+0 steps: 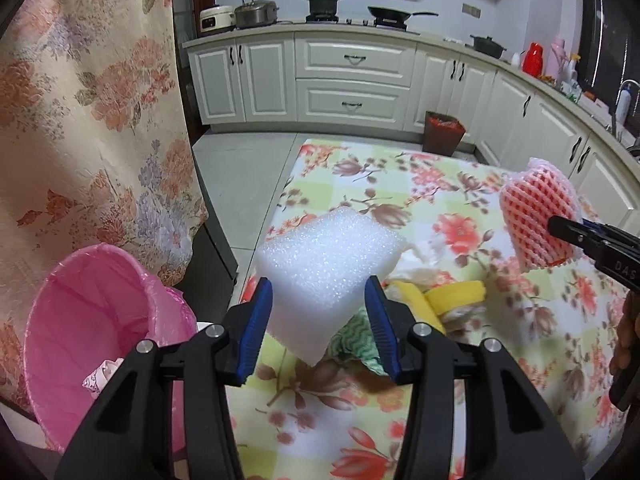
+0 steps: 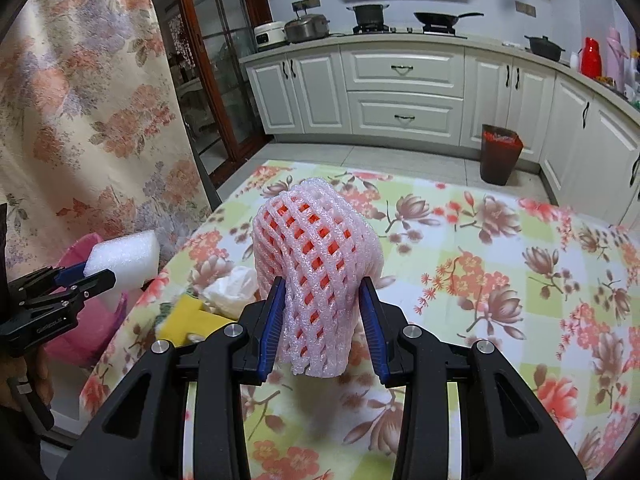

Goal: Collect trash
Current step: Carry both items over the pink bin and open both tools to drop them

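My left gripper (image 1: 318, 280) is shut on a white foam block (image 1: 328, 256), held up over the left edge of the floral-cloth table (image 1: 400, 200). The block and left gripper (image 2: 96, 272) also show at the left of the right wrist view. My right gripper (image 2: 322, 280) is shut on a pink foam fruit net (image 2: 316, 240) with an orange-red inside, lifted above the table. In the left wrist view the net (image 1: 536, 216) hangs at the right. A pink-lined trash bin (image 1: 92, 308) stands open on the floor beside the table's left edge.
On the table near its left edge lie a yellow sponge (image 2: 188, 316), a crumpled white tissue (image 2: 232, 288) and a green patterned cloth (image 1: 356, 340). A floral curtain (image 1: 80, 120) hangs at the left. A brown bin (image 2: 500, 156) stands by the white kitchen cabinets (image 2: 400, 92).
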`<act>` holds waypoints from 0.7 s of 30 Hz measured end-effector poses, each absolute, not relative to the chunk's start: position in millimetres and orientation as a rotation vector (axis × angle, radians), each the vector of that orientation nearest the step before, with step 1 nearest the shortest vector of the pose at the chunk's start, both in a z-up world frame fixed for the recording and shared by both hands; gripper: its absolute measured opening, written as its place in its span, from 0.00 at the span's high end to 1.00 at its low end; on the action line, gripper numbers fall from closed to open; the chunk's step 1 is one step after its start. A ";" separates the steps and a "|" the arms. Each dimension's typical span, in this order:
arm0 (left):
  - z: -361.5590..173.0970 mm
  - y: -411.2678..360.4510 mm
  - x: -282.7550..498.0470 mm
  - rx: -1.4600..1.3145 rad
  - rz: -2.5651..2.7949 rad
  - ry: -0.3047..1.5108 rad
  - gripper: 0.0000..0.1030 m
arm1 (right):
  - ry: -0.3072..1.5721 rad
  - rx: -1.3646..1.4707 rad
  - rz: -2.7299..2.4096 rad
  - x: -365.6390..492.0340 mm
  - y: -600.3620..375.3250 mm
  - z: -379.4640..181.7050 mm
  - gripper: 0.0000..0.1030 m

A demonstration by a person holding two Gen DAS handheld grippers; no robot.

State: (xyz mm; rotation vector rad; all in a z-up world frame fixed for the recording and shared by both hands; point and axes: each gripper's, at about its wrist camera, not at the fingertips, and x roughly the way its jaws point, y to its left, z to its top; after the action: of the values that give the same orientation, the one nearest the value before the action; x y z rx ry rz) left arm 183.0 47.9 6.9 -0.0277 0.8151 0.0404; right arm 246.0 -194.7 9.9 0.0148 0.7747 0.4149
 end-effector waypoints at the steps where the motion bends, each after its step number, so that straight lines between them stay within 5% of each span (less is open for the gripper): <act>1: 9.5 47.7 180.3 -0.030 0.038 0.810 0.55 | 0.768 0.014 0.415 243.1 -194.8 13.6 0.64; 21: 81.2 83.0 104.1 -0.098 0.065 0.641 0.55 | 0.661 -0.030 0.478 192.2 -155.8 73.7 0.64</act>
State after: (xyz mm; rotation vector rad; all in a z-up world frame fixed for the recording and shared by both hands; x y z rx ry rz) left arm 104.1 83.0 81.2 -0.0979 0.6408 0.0654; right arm 192.2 -155.8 73.7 -0.0296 0.6614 0.4784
